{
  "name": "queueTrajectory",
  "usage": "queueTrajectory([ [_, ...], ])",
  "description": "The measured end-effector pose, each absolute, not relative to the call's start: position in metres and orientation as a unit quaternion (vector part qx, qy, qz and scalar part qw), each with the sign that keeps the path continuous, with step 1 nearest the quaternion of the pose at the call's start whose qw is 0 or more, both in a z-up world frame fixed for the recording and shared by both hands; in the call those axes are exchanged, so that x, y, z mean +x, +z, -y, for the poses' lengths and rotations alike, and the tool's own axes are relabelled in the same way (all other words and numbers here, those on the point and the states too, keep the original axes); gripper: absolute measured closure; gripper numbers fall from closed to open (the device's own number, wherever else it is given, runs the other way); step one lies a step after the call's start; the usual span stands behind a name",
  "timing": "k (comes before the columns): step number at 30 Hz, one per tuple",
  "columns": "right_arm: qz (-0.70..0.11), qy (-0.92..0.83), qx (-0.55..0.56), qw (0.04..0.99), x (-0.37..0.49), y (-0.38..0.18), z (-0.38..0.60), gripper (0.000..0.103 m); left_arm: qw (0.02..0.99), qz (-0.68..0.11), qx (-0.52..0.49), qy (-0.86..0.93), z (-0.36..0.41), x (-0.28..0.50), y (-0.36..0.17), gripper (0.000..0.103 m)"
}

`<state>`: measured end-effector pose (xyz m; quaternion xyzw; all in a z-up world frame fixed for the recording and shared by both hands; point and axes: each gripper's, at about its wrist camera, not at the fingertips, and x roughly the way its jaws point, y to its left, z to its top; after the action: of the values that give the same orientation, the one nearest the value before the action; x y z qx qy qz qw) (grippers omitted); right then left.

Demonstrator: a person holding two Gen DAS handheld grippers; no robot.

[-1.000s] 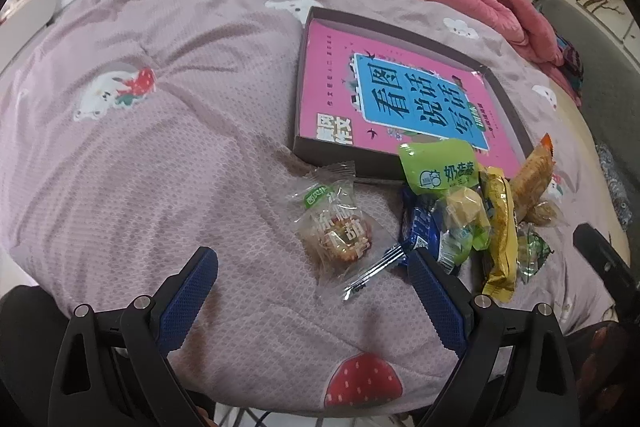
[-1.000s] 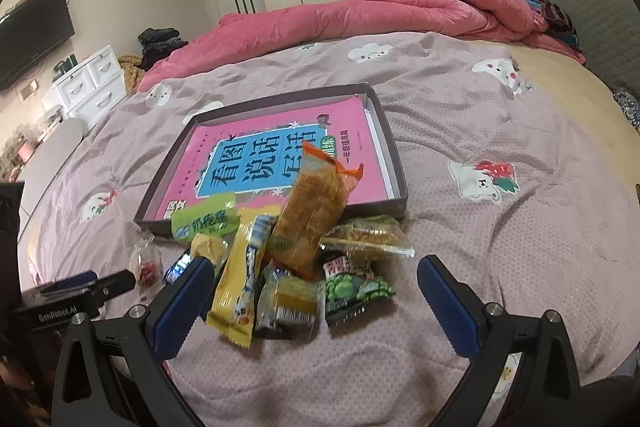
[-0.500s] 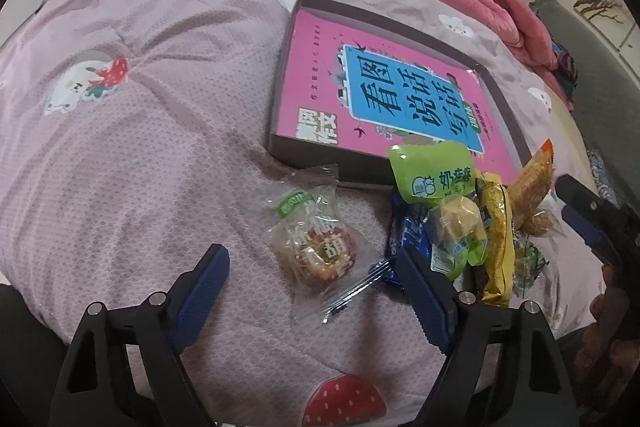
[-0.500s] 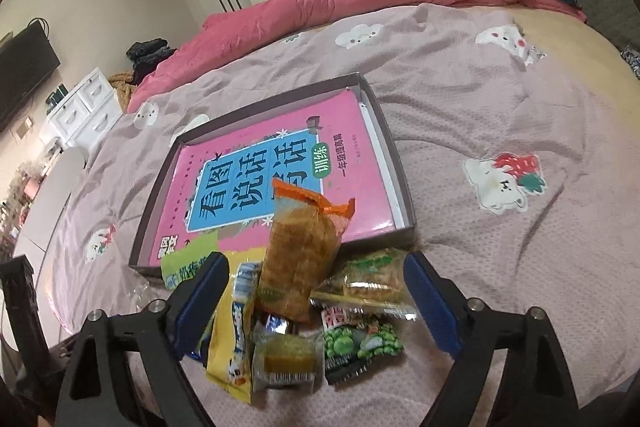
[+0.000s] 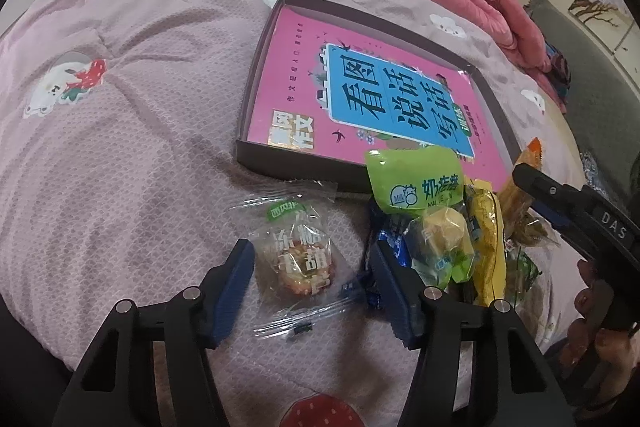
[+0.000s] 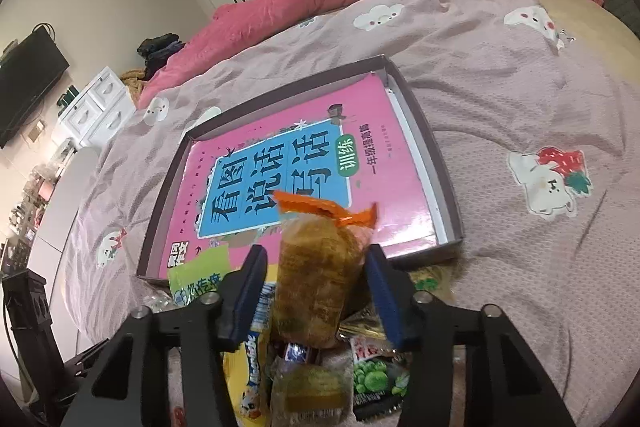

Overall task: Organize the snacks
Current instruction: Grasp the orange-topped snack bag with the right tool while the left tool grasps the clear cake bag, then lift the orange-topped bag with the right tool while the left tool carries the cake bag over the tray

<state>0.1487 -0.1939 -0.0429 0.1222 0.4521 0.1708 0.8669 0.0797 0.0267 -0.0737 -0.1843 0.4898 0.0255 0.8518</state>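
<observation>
Since the earlier frames both grippers have dropped onto the snack pile, their jaws narrowing from wide.

The left gripper [image 5: 312, 277] is closing around the clear-wrapped red candy [image 5: 298, 257], pads not yet touching. The right gripper [image 6: 316, 293] is closing on the orange-topped fried-snack bag [image 6: 316, 267]: light, crinkly and crushable, best pinched mid-body. The gift-box lid [image 5: 256, 83] holds a pink book [image 6: 296, 163] reading 看图说话写话. The green pouch [image 5: 416, 183] says 奶片糖.
</observation>
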Motion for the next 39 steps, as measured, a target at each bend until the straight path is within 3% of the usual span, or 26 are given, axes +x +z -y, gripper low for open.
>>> queueTrajectory([
  [4, -0.453, 0.184, 0.116, 0.865, 0.150, -0.045, 0.187, 0.063, 0.850, -0.490, -0.195, 0.024, -0.028, 0.080, -0.077, 0.059],
  [19, -0.405, 0.206, 0.138, 0.880, 0.143, -0.027, 0.195, 0.064, 0.848, -0.490, -0.200, 0.010, -0.033, 0.076, -0.080, 0.063],
  [39, -0.353, 0.202, 0.145, 0.902, 0.137, -0.001, 0.212, 0.064, 0.873, -0.444, -0.202, 0.009, -0.046, 0.058, -0.041, 0.064],
])
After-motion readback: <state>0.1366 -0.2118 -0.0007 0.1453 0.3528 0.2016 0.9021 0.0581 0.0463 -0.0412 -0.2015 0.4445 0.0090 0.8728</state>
